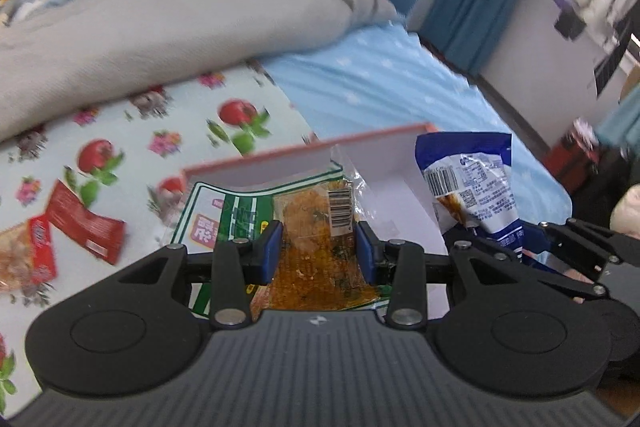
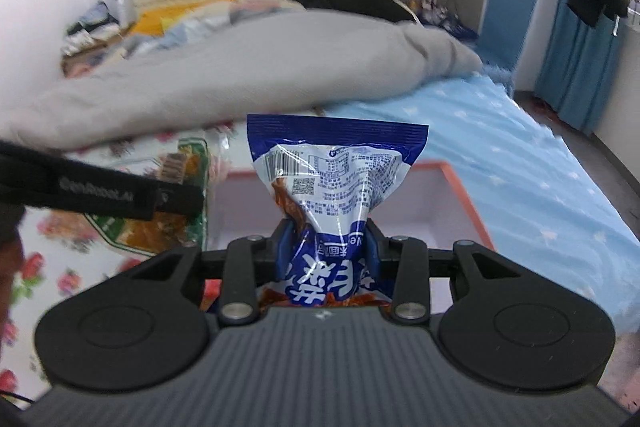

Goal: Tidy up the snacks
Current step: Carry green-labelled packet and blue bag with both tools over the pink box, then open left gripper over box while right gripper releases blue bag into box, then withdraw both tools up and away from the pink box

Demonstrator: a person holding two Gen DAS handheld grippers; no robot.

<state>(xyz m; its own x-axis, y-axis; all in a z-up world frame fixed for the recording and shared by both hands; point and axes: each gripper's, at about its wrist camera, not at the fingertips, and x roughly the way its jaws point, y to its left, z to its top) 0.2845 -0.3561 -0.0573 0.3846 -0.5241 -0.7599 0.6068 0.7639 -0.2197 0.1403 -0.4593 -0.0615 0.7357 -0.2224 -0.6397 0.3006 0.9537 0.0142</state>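
My left gripper [image 1: 318, 247] is shut on a green and clear snack packet [image 1: 308, 227] with orange food inside, held above the near edge of a shallow box with orange rim [image 1: 280, 151]. My right gripper [image 2: 326, 247] is shut on a blue and white snack packet [image 2: 332, 171], held upright over the same box [image 2: 460, 187]. The blue packet also shows in the left wrist view [image 1: 472, 187], at the right. The green packet also shows in the right wrist view [image 2: 176, 195], at the left, behind the left gripper's arm.
Two red snack packets [image 1: 84, 223] [image 1: 28, 251] lie on the flowered cloth [image 1: 132, 131] to the left of the box. A grey quilt [image 1: 160, 19] is piled behind. A blue sheet [image 1: 380, 75] covers the bed to the right.
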